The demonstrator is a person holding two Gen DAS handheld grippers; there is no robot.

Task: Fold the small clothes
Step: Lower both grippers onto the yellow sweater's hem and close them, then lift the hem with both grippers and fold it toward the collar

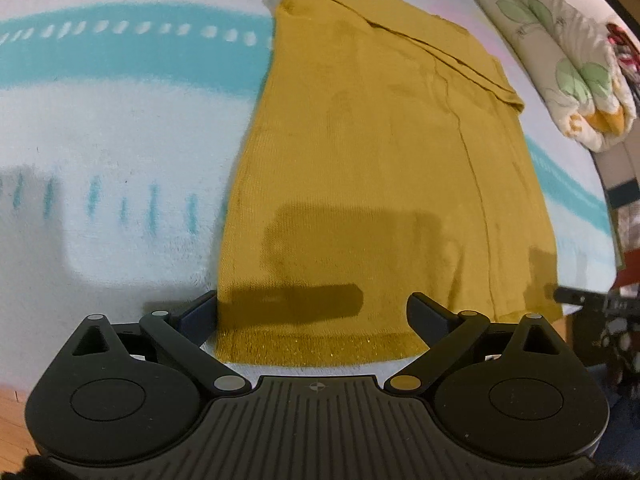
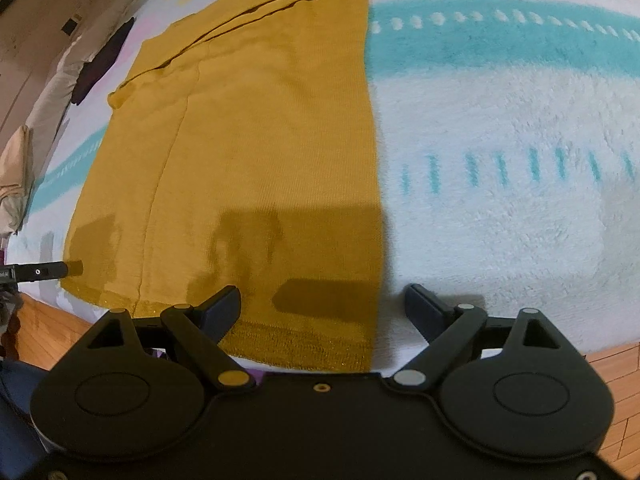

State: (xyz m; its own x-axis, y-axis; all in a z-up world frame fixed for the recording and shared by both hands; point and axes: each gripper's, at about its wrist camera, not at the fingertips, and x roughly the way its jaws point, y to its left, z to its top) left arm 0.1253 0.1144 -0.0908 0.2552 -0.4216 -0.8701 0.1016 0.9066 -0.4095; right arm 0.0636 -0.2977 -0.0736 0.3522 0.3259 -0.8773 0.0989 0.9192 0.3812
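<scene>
A mustard-yellow knit garment [image 1: 372, 168] lies flat on a white fleece blanket, folded lengthwise with a sleeve laid across its far end. Its glittery hem is at the near bed edge. My left gripper [image 1: 314, 312] is open and empty, its jaws straddling the hem's left corner just above the cloth. In the right wrist view the same garment [image 2: 256, 152] lies ahead. My right gripper [image 2: 324, 308] is open and empty over the hem's right corner. The tip of the other gripper shows at the left edge of the right wrist view [image 2: 44, 271].
The white fleece blanket [image 1: 120, 128] with teal stripes covers the bed. A floral quilt [image 1: 560, 60] is bundled at the far right. Wooden floor [image 2: 616, 380] shows below the near bed edge. Room clutter [image 1: 624, 320] stands at the right.
</scene>
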